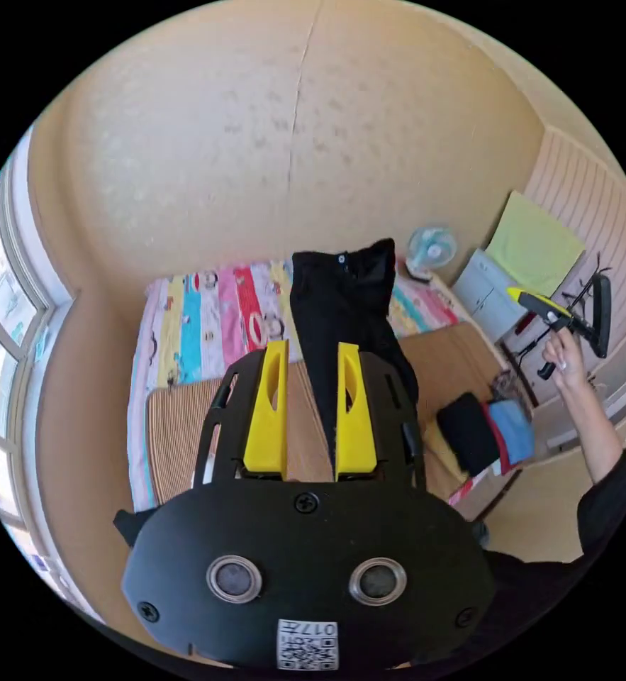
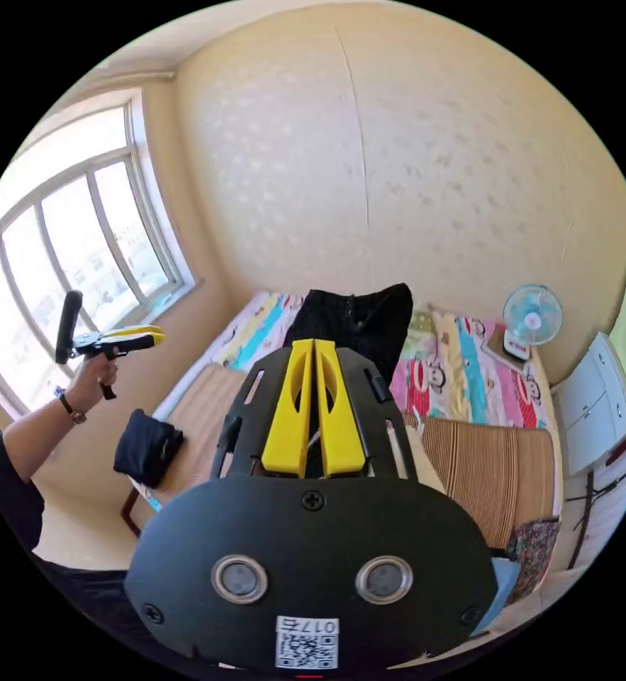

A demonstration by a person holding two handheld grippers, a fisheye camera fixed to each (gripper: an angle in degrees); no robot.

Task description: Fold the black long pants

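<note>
Your left gripper (image 1: pixel 311 418) hides the lower legs of the black long pants (image 1: pixel 341 319), so you cannot tell where their hems lie. In the right gripper view, your right gripper (image 2: pixel 315 418) covers everything of the pants below the waistband. Beside the pants, the stack of folded clothes (image 1: pixel 486 433) is too blurred to sort.

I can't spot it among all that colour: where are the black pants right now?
The black long pants lie lengthwise on the bed, waistband toward the wall, over the striped cartoon sheet and the slatted mat. In the left gripper view they run between the raised left gripper's jaws.
</note>
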